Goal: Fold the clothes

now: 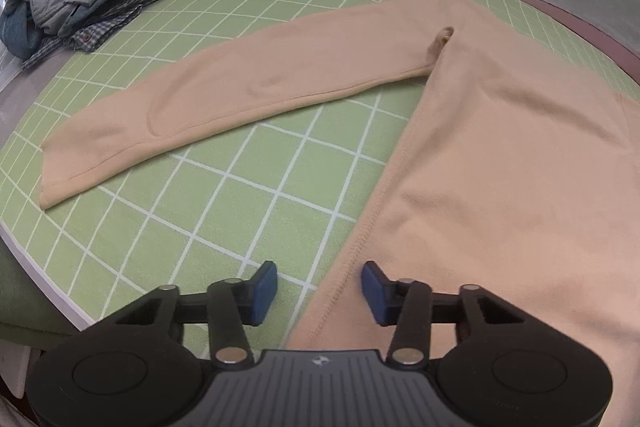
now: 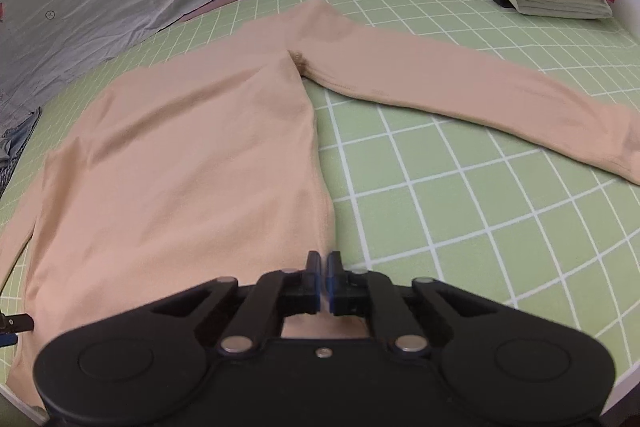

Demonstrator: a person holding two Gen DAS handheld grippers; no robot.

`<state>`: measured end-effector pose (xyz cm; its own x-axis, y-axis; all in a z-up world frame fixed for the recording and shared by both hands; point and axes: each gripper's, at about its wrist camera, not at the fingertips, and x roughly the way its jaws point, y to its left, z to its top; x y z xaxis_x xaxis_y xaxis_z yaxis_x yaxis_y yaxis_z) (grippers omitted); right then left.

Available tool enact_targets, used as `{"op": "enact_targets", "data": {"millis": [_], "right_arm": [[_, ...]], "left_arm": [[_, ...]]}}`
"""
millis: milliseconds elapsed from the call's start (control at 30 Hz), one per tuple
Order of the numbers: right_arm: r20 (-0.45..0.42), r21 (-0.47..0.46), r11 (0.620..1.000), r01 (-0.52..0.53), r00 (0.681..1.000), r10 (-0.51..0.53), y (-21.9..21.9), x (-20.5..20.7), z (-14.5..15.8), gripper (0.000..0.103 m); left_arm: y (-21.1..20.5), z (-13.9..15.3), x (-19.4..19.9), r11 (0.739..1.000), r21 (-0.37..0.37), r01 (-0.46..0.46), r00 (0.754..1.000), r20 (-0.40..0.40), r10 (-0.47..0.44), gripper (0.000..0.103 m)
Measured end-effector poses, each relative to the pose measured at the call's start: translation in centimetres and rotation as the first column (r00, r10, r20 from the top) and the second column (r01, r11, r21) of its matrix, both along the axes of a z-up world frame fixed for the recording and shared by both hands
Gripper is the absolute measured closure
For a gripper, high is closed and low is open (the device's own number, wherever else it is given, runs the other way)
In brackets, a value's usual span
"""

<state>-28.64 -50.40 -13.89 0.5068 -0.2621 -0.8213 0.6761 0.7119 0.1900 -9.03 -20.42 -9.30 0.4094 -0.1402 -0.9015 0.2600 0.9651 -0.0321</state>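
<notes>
A peach long-sleeved shirt [image 1: 500, 155] is lying flat on the green checked mat [image 1: 224, 211] covering the desk. The left gripper [image 1: 319, 293] is hovering with its jaws apart, astride the shirt's side seam, not pressing it. The right gripper [image 2: 323, 281] is sitting with jaws together at the shirt's opposite edge; whether cloth is pinched, I cannot tell.
</notes>
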Motion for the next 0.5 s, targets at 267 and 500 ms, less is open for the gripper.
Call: {"op": "enact_targets", "data": {"millis": [267,500], "right_arm": [[-0.093,-0.091,0.996,0.011,0.995,-0.020,2.2,-0.1,0.4,0.083],[-0.106,-0.189,0.982,-0.001,0.994,-0.019,4.2,2.5,1.2,0.020]], "left_arm": [[2.0,0.5,-0.1,1.000,-0.020,0.012,1.000,-0.001,-0.012,0.054],[7.1,2.3,2.5,0.989,-0.034,-0.146,0.985,0.086,0.148,0.017]]}}
